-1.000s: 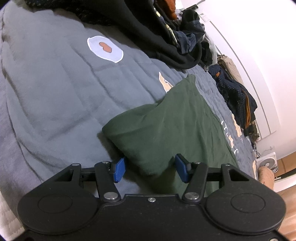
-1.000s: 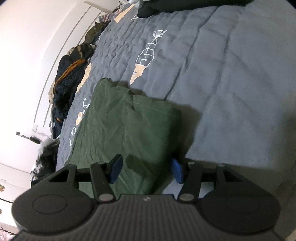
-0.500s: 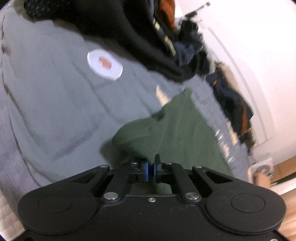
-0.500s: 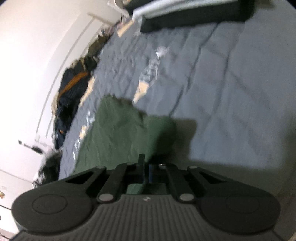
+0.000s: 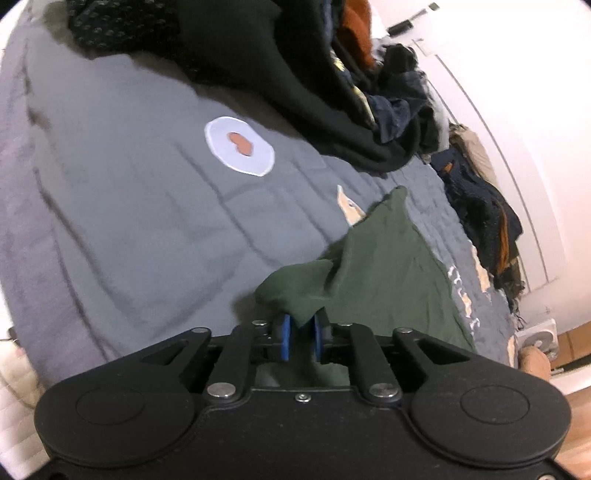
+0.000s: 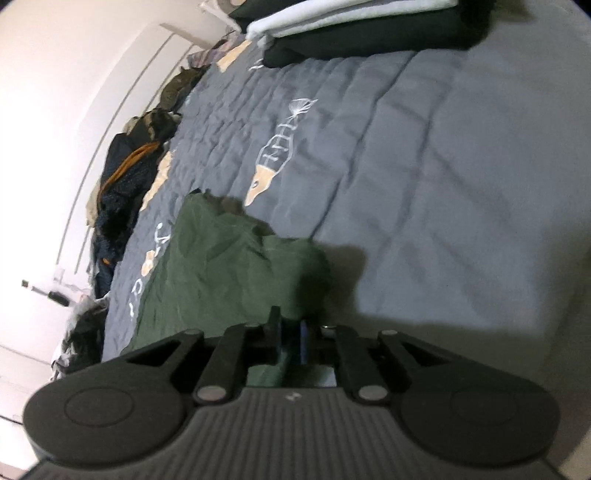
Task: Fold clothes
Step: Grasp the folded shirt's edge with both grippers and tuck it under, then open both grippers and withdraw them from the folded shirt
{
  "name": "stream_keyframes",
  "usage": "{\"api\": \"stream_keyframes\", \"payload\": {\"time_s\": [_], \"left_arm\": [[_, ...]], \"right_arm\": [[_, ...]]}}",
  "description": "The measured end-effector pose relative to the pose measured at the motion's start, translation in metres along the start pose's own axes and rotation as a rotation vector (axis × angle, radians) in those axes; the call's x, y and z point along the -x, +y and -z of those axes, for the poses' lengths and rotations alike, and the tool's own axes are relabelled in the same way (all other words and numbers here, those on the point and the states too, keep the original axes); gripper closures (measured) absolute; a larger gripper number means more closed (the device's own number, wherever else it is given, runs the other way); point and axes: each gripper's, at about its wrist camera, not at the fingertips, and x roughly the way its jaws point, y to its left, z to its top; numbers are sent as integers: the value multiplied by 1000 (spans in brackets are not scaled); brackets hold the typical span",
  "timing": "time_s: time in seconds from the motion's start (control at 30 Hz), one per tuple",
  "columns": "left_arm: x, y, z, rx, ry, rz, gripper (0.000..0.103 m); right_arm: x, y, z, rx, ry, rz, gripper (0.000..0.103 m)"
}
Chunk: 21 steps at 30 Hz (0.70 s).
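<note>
A dark green garment (image 5: 388, 266) lies folded on the grey quilt (image 5: 129, 203). In the left wrist view its near left corner is pulled up into a peak between the blue pads of my left gripper (image 5: 301, 334). Those jaws are opening slightly, and the cloth is still pinched between them. In the right wrist view the same green garment (image 6: 221, 266) reaches down to my right gripper (image 6: 291, 338). Its jaws are also opening a little, with the garment's near right edge held between the nearly closed pads.
A heap of black and dark clothes (image 5: 295, 74) covers the far end of the bed. A folded stack (image 6: 351, 33) sits at the far side in the right wrist view. More clothes (image 6: 125, 177) line the white wall. A small fan (image 5: 539, 338) stands on the floor.
Both grippers went from wide open astride the garment's near edge to closed on it. The left one has raised its corner off the quilt.
</note>
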Motion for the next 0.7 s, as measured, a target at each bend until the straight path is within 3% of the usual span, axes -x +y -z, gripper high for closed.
{"api": "stream_keyframes", "payload": {"time_s": [0.1, 0.23, 0.3, 0.47, 0.7], "left_arm": [[10, -7, 2, -48, -42, -47, 80], [31, -21, 6, -148, -148, -120, 56], [40, -32, 11, -220, -189, -121, 55], [39, -51, 37, -317, -151, -52, 49], [20, -82, 73, -456, -128, 2, 44]], "right_arm": [[10, -2, -3, -12, -2, 25, 83], [30, 5, -9, 54, -72, 28, 72], [36, 12, -14, 107, -76, 8, 62], [39, 23, -17, 179, -72, -33, 57], [29, 38, -9, 249, 17, -70, 56]]}}
